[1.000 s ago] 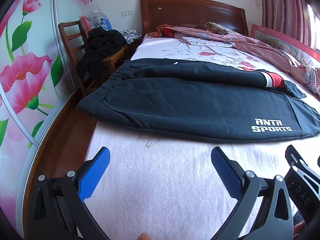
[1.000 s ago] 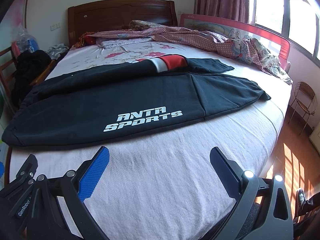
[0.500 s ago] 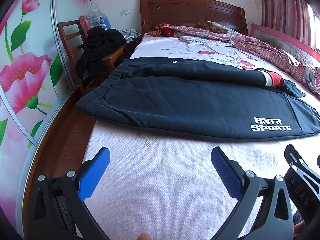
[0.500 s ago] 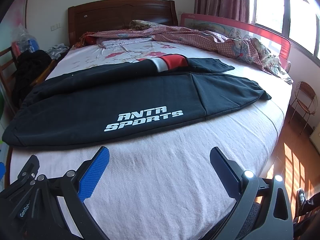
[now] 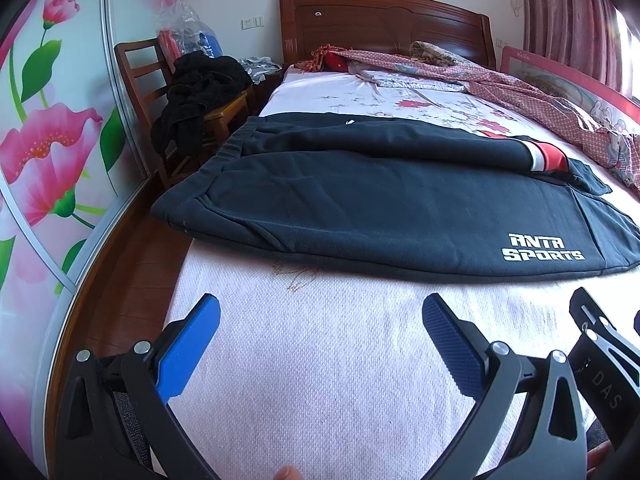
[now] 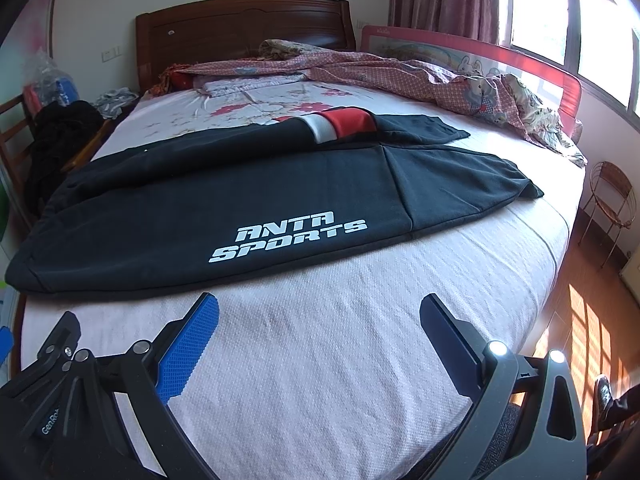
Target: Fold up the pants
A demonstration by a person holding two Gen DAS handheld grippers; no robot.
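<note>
Black pants (image 5: pixel 380 200) with white "ANTA SPORTS" lettering lie across the bed, one leg laid over the other, waistband to the left and cuffs to the right; they also show in the right wrist view (image 6: pixel 248 204). A red and grey band (image 6: pixel 340 124) shows on the far leg. My left gripper (image 5: pixel 320 312) is open and empty above the sheet, short of the pants' near edge. My right gripper (image 6: pixel 319 310) is open and empty, also short of the near edge, below the lettering.
The bed has a pale pink sheet (image 5: pixel 340 360) and a wooden headboard (image 5: pixel 380 20). A crumpled patterned quilt (image 6: pixel 420 72) lies at the far right. A wooden chair with dark clothes (image 5: pixel 192 96) stands left of the bed. A wire stand (image 6: pixel 612 196) stands on the floor at right.
Both grippers have edged slightly toward the pants; the view has barely shifted. Both stay open and the pants have not moved.
</note>
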